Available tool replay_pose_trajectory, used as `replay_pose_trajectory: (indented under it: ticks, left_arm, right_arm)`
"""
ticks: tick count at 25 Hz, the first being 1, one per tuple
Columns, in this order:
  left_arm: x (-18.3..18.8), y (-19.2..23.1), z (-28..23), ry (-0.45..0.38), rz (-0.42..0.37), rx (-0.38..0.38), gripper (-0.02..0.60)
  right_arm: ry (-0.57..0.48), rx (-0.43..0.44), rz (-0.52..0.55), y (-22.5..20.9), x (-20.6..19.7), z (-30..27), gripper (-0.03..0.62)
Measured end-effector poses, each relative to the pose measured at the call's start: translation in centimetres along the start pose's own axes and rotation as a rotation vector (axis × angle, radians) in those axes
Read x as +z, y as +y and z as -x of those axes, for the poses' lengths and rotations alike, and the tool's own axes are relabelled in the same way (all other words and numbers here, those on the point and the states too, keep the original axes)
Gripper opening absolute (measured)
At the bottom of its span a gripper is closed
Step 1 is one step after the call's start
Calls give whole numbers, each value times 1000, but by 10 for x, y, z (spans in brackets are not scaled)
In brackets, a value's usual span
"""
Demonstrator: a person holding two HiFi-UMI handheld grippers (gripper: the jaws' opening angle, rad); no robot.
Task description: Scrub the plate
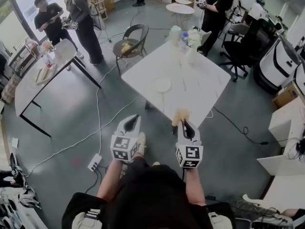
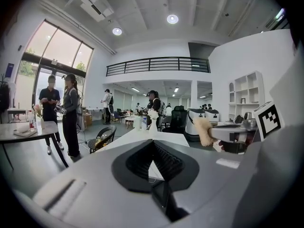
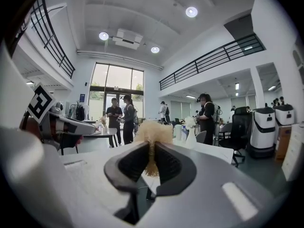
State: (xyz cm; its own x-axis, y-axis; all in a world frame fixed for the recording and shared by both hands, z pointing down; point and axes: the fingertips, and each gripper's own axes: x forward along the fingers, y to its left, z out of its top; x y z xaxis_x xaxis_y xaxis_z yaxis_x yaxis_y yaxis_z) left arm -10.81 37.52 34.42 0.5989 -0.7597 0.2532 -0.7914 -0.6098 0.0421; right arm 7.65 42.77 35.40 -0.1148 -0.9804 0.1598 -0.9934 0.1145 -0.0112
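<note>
A white plate (image 1: 161,85) lies on the white square table (image 1: 200,92), ahead of both grippers. My right gripper (image 1: 184,123) hovers at the table's near corner, shut on a tan fluffy scrubber (image 1: 181,114). The right gripper view shows the scrubber (image 3: 152,133) pinched between the jaws of that gripper (image 3: 152,150). My left gripper (image 1: 133,119) hangs over the floor, just left of the table's near corner. Its jaws are shut with nothing between them (image 2: 152,149). In the left gripper view the scrubber (image 2: 204,131) sticks out at the right. The plate is not discernible in either gripper view.
Bottles and a white vase (image 1: 185,38) stand at the table's far end. A black chair (image 1: 131,40) stands behind the table's left corner. A second white table (image 1: 40,82) stands at the left, with people beyond it. A cable and power strip (image 1: 95,162) lie on the floor.
</note>
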Motion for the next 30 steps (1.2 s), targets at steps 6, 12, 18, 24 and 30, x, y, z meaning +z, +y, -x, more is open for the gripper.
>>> replay_pose_trajectory:
  ticks: [6,12,18,24,30]
  left_arm:
    - [8,15,-41,3,-7,-21,6]
    - [15,55,-93,31,11,-34,6]
    - [36,84,-148,31,9,-95,6]
    - [55,121,-196,38,6,-145,6]
    - [56,156,-237,54,4,-200,6]
  right_arm:
    - [13,-15,-15,-16,0,-39,39]
    - [46,-24,-13,-19,4,-98,40]
    - [63,-58,-5,-28,24,-155,39]
    - [78,-99,-8,-28,37,-209,38]
    - [88,-138,-13,-27,46,-259,38]
